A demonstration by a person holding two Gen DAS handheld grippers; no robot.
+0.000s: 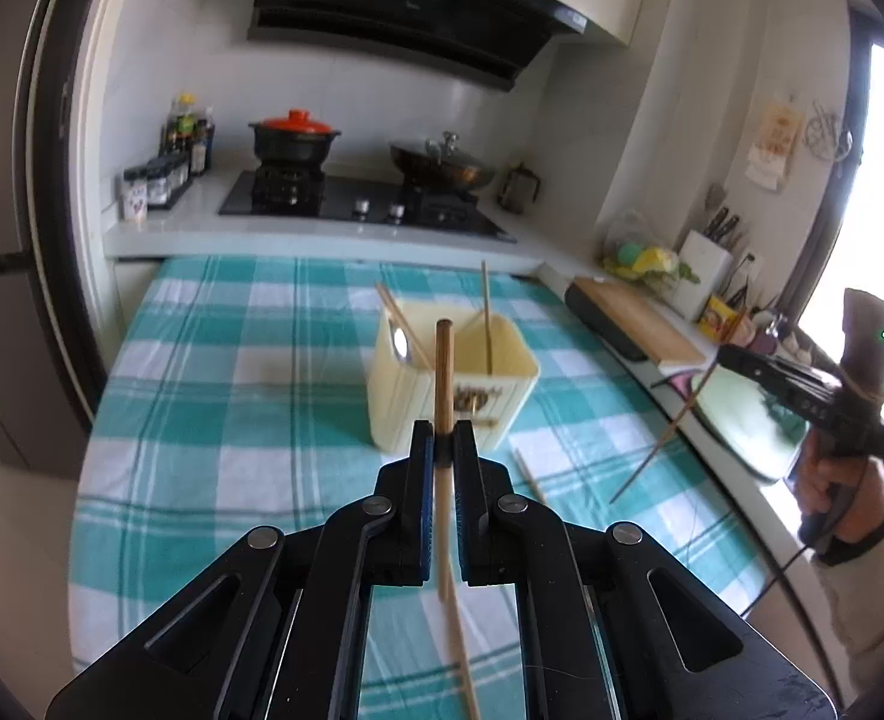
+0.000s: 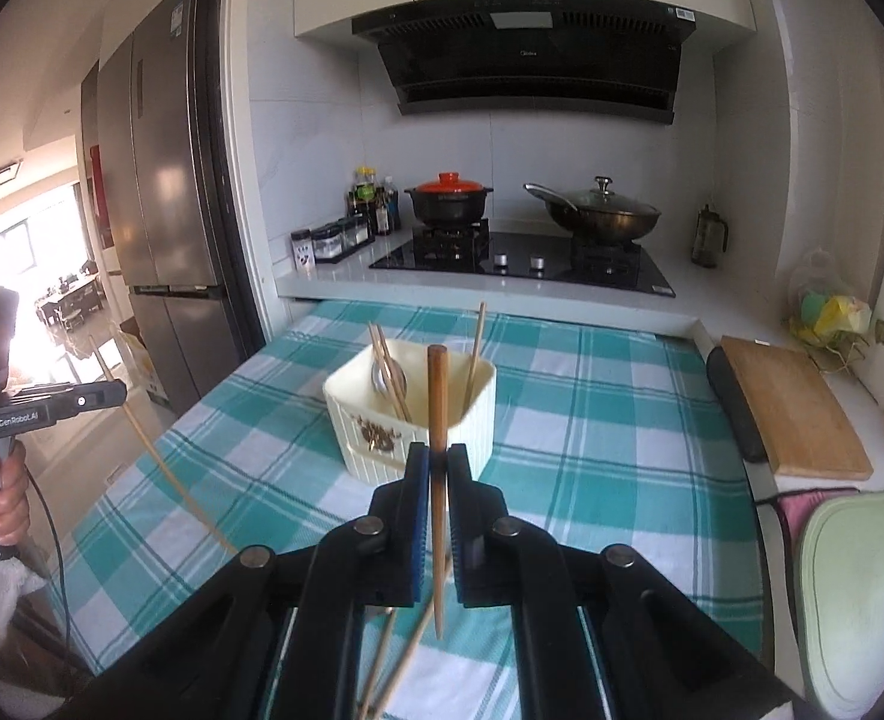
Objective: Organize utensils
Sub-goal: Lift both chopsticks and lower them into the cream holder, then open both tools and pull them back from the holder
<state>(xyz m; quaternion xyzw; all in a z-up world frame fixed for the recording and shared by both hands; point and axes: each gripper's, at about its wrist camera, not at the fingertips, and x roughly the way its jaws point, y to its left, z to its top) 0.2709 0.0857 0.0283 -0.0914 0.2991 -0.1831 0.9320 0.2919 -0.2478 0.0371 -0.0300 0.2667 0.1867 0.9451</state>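
Both grippers showing black linkage arms, blue pads, silver pivot screws; white sleeve showing.

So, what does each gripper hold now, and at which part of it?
The left gripper holds a chopstick around its middle, thick end up. The right gripper holds a darker chopstick, also near the middle.
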